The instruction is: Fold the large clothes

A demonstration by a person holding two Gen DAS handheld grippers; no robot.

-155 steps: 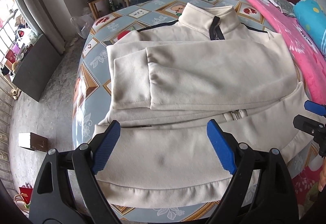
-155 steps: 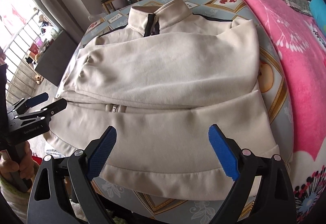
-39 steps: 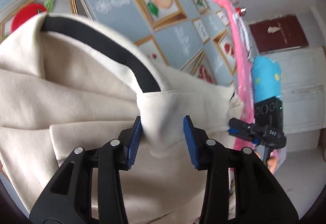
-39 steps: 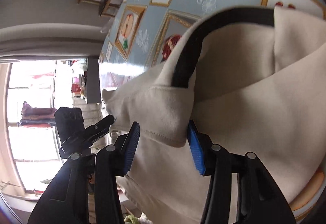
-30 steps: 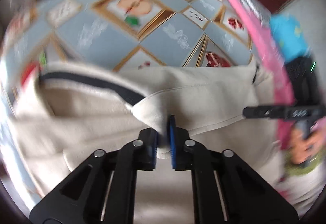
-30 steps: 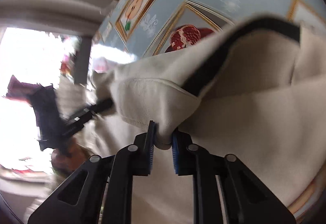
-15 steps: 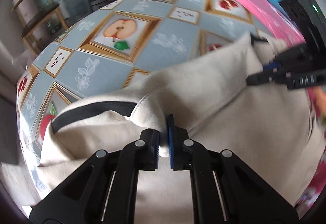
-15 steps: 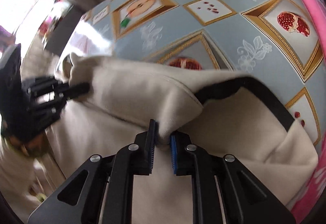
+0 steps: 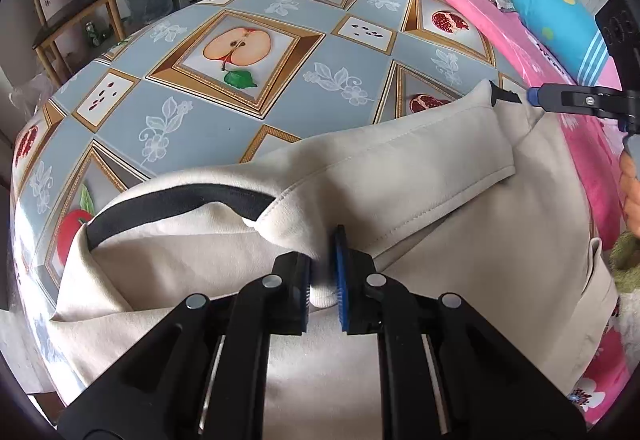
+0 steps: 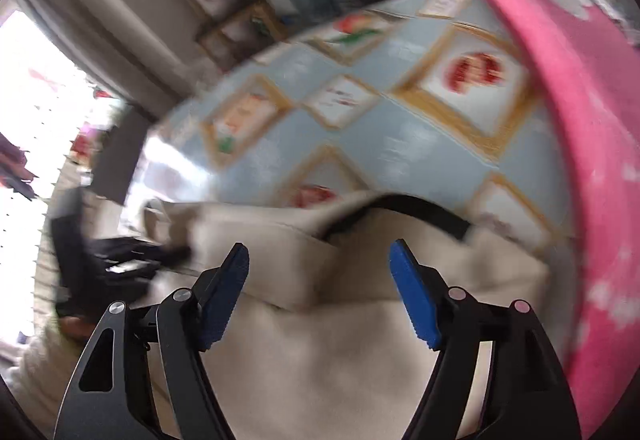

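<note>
Gripping: the left gripper (image 9: 322,272), low centre of its view, has its blue pads pinched tight on a bunched cream fold of the jacket (image 9: 400,175), just below the collar seam.
Released: the right gripper (image 10: 318,296) stands wide apart with nothing between the pads; the cream cloth lies beneath and beyond them, and its view is smeared by motion.
Same tool, other view: the right gripper (image 9: 576,99) also shows at the right edge of the left view, its tip near the collar's far corner; whether it touches the cloth I cannot tell.
Garment: spread across the lower half of both views on the fruit-patterned tablecloth (image 9: 240,111), black trim (image 9: 168,203) curving at lower left.
Neighbour: pink blanket (image 9: 552,79) runs along the right, just beside the jacket.
Risk, uneven hold: with only one end pinched, a pull would likely skew the fold and drag the free side crooked.
Risk, slip: the pinch holds a small bunch, so a quick tug may pull it free.
Risk, snag: the loose right edge could ride onto the blanket.
</note>
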